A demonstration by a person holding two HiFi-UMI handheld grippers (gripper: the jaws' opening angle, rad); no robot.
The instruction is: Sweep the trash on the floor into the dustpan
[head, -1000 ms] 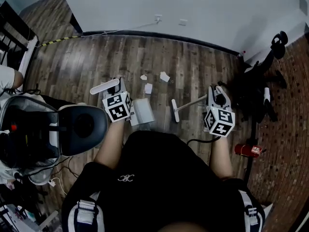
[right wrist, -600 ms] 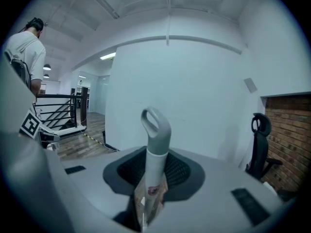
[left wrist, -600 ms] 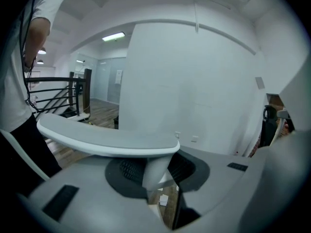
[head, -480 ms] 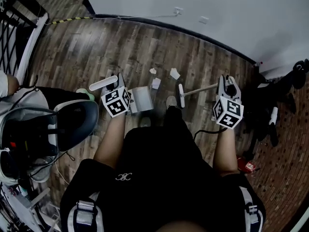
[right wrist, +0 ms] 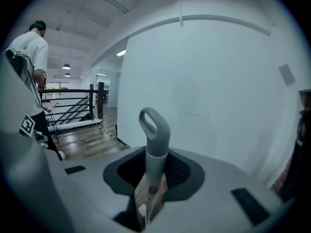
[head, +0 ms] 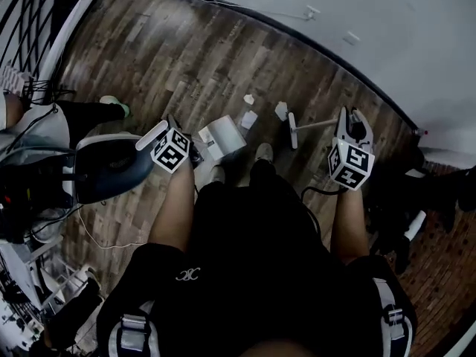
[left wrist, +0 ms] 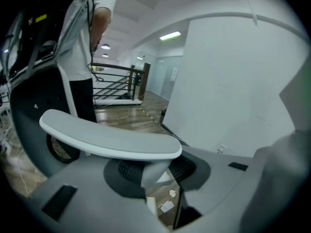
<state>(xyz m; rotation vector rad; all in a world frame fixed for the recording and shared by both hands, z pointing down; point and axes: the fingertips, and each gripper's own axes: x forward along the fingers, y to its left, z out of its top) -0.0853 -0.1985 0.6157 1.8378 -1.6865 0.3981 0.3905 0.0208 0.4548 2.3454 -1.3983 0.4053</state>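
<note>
In the head view my left gripper (head: 177,135) is shut on the white handle (head: 152,135) of the white dustpan (head: 222,137), which rests on the wood floor. Three scraps of white paper trash (head: 249,119) lie just beyond the pan's far edge. My right gripper (head: 349,128) is shut on the broom handle (head: 318,124); the broom head (head: 292,130) sits right beside one scrap (head: 281,111). The left gripper view shows the white handle (left wrist: 109,140) across the shut jaws and scraps (left wrist: 166,207) below. The right gripper view shows the grey looped broom handle (right wrist: 154,130) clamped upright.
A dark office chair (head: 111,167) stands close on the left. A person in a white shirt (left wrist: 85,28) stands by a black railing (left wrist: 114,81). The white wall (head: 387,21) runs close behind the trash. Black equipment (head: 424,192) sits at the right. My shoes (head: 262,153) are behind the pan.
The person has stepped toward the wall. Dustpan and broom have come closer to the paper scraps; the broom head now sits right by the rightmost scrap. Both grips are unchanged.
</note>
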